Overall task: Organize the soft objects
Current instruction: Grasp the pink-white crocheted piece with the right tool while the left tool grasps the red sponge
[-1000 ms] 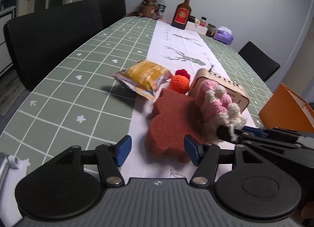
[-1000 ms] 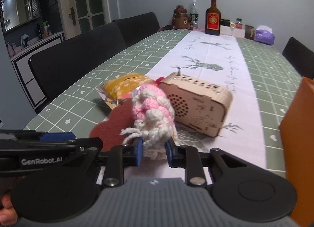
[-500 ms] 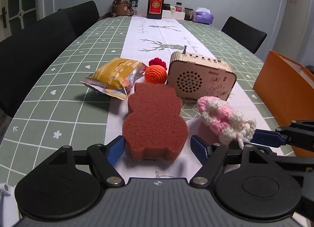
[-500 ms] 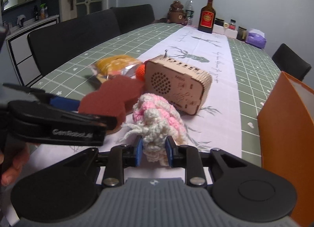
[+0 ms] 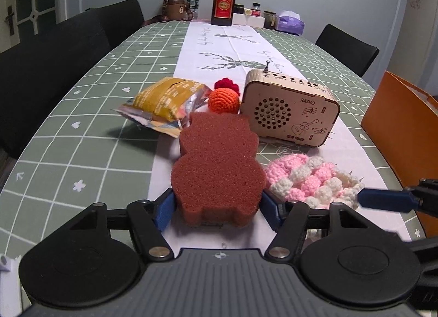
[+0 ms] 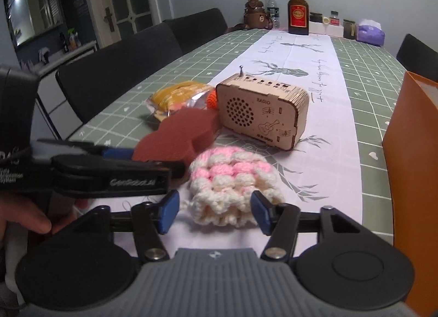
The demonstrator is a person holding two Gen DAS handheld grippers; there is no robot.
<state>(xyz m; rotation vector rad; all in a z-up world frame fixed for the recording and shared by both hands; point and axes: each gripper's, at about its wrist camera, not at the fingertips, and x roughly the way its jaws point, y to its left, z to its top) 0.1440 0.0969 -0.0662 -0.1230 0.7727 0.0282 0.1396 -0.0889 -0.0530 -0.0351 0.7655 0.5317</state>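
A brown bear-shaped sponge point(image 5: 216, 163) lies on the white table runner point(image 5: 227, 43). My left gripper point(image 5: 217, 207) straddles its near end with both blue pads against its sides, and its jaws are closing. A pink and white crochet piece point(image 6: 232, 177) rests on the runner just right of the sponge. It lies between the fingers of my right gripper point(image 6: 214, 213), whose jaws are opening; the left pad stands clear of the yarn. An orange crochet ball point(image 5: 223, 100) and a red crochet bit point(image 5: 225, 83) sit behind the sponge.
A yellow snack bag point(image 5: 167, 100) and a wooden radio point(image 5: 290, 114) lie beyond the sponge. An orange box point(image 6: 410, 152) stands at the right table edge. Bottles point(image 5: 224, 2) and jars line the far end. Black chairs point(image 6: 115, 76) flank the table.
The right gripper opened and let the crochet piece down onto the runner. The left gripper levelled out, slid around the sponge's near end and narrowed onto its sides.
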